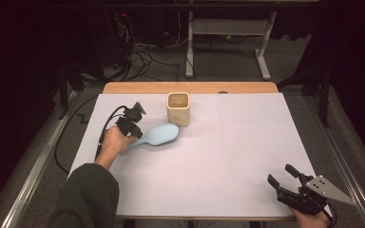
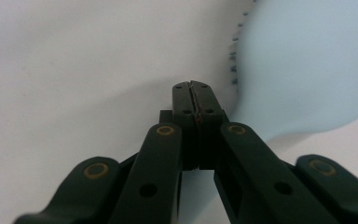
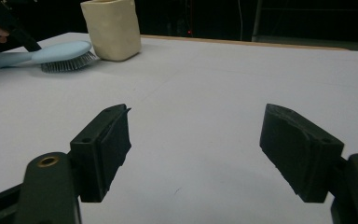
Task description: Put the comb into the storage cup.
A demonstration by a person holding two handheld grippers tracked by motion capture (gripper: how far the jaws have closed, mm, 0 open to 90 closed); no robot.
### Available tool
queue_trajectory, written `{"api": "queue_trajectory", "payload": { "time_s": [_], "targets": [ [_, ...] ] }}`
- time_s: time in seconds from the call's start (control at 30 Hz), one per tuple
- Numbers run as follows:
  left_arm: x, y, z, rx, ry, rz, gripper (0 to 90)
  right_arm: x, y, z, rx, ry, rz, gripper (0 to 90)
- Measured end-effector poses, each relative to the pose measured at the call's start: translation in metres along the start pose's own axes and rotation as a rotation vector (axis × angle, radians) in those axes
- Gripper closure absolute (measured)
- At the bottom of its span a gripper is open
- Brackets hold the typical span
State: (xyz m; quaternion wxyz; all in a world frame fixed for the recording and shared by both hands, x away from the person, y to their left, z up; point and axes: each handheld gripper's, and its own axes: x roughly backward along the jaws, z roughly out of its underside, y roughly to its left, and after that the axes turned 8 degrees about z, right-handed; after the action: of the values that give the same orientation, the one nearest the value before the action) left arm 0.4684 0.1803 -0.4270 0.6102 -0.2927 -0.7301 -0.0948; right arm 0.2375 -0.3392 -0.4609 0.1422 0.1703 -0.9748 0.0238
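Brush lies bristles-down on the tabletop just beside the cup. Left gripper at its handle, jaws together, empty, likely nudging. Right gripper parked well apart, jaws apart.

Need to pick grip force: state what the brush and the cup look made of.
Brush: likely plastic, smooth pale-blue back with a soft sheen; the bristles look like thin dark pins, material unclear.
Cup: matte cream, slightly uneven walls; could be ceramic or soft silicone.
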Motion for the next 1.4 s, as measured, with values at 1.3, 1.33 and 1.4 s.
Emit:
{"api": "queue_trajectory", "payload": {
  "time_s": [1.3, 1.33, 1.4],
  "targets": [
    [0.002, -0.022, 0.046, -0.005, -0.103, 0.093, 89.3, 0.000, 0.000, 0.000, 0.003, -0.001, 0.000, 24.8],
    [0.002, -0.022, 0.047, -0.007, -0.108, 0.096, 89.3, 0.000, 0.001, 0.000, 0.003, -0.003, 0.001, 24.8],
    [0.002, -0.023, 0.049, -0.010, -0.107, 0.097, 89.3, 0.000, 0.001, 0.000, 0.003, -0.002, 0.000, 24.8]
  ]
}}
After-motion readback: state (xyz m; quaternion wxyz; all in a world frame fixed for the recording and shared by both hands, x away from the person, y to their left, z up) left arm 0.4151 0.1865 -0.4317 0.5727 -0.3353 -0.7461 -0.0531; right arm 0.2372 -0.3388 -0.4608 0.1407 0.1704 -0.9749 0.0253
